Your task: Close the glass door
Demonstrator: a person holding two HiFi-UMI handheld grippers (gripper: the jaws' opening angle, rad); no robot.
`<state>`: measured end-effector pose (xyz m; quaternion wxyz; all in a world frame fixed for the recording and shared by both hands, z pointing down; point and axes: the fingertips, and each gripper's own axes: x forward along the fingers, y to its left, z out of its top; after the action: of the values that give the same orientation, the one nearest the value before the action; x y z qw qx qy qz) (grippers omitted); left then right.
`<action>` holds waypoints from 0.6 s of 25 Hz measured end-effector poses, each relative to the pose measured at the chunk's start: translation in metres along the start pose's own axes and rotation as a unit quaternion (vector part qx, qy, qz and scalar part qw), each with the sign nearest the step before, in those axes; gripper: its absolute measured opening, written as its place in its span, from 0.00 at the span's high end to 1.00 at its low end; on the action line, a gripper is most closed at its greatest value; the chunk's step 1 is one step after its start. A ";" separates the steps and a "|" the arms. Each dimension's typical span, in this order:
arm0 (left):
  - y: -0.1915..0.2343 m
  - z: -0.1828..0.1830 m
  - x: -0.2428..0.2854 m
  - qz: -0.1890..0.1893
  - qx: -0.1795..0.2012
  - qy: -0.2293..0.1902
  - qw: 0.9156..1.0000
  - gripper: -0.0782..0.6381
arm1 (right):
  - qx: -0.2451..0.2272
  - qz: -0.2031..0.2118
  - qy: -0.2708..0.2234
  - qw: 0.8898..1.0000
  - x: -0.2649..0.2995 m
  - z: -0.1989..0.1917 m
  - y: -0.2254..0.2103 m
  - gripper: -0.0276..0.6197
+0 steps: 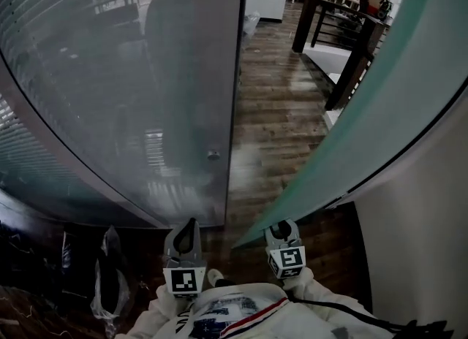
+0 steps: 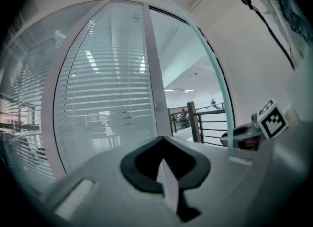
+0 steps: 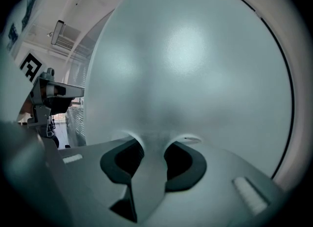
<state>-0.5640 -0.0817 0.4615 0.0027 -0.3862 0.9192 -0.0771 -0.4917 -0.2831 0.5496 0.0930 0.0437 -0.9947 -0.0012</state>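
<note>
The jaws of the right gripper (image 3: 149,148) are clamped on the free edge of the glass door (image 3: 195,64). The frosted pane runs straight up between the two pads and fills most of the right gripper view. The left gripper (image 2: 164,147) has its jaws together with nothing between them. It is clear of the door, on the side the door has to swing toward, and points level at the opening.

In the head view the door runs as a greenish sheet from the gripped edge away to the upper right, standing at a wide angle. A broad wedge of wooden floor (image 1: 281,118) shows between the door's free edge and the grey frame post (image 1: 235,74). The fixed pane with blinds (image 1: 110,89) lies beyond that post, on the far side from the door. A dark railing (image 1: 351,45) shows past the opening.

By my reading, the grip is made and the closing is hardly begun. The door is well apart from the post, and the whole swing across that wedge is left, ending with the edge meeting the frame. Only the right gripper bears on the door.
</note>
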 end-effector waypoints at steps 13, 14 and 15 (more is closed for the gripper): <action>0.008 -0.005 0.021 -0.041 -0.025 0.010 0.999 0.89 | 0.008 -0.042 -0.009 0.999 0.015 0.012 -0.010 0.77; 0.010 -0.005 0.025 -0.040 -0.024 0.010 0.999 0.89 | 0.007 -0.045 -0.010 0.999 0.017 0.013 -0.011 0.77; 0.012 -0.005 0.027 -0.038 -0.026 0.010 0.999 0.89 | 0.007 -0.046 -0.010 0.999 0.019 0.013 -0.011 0.77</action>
<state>-0.5915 -0.0917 0.4665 -0.0191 -0.4201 0.9055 -0.0569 -0.5116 -0.2958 0.5398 0.0826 0.0900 -0.9925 0.0009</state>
